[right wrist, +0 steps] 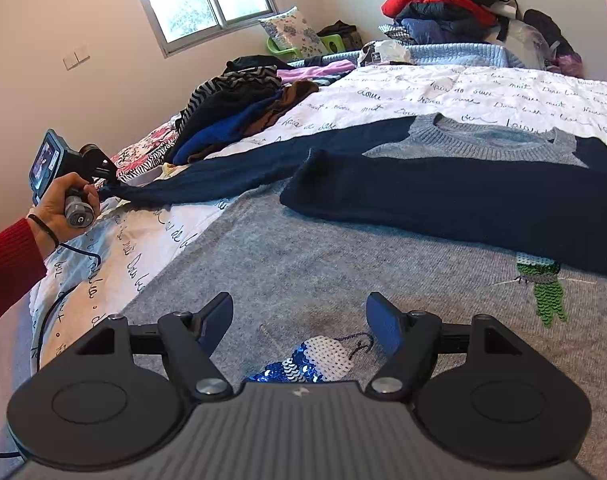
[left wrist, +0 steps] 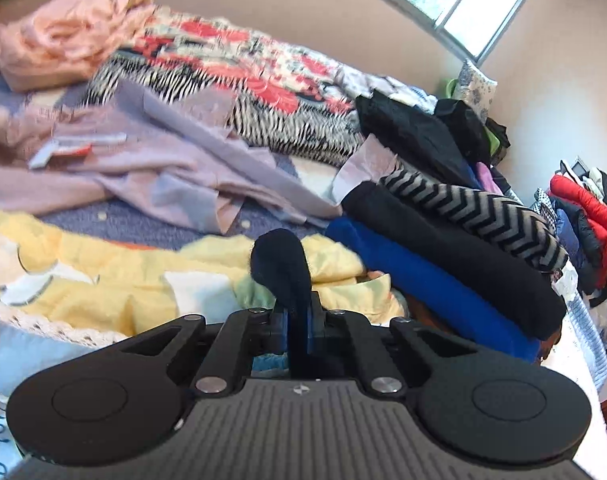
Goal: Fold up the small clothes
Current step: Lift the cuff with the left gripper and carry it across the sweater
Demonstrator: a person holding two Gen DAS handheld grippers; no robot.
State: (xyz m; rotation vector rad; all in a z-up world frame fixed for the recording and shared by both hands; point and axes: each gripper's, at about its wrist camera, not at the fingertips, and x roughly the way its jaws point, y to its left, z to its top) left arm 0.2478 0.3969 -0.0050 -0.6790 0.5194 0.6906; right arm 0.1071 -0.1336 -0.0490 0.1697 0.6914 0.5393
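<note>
Sequin patches [right wrist: 315, 362] on the grey sweater [right wrist: 287, 264] lie directly under the right hand-held gripper [right wrist: 299, 320], whose fingers stand spread apart, grasping nothing. That sweater lies flat on the bed's script-printed cover [right wrist: 443, 92]. Across the sweater's chest, one navy sleeve [right wrist: 463, 200] is folded over. The other navy sleeve [right wrist: 239, 168] stretches away from the sweater toward the bed's edge, where the left hand-held gripper [right wrist: 99, 184] holds its cuff. Seen from the left wrist, that gripper [left wrist: 297, 320] is clenched on the dark cuff [left wrist: 281, 268], which sticks up between the pads. Beyond the sweater's outstretched sleeve sits a stack of folded clothes [right wrist: 239, 108]. Past the sweater's collar, against the wall, rises a pile of jackets [right wrist: 439, 4].
</note>
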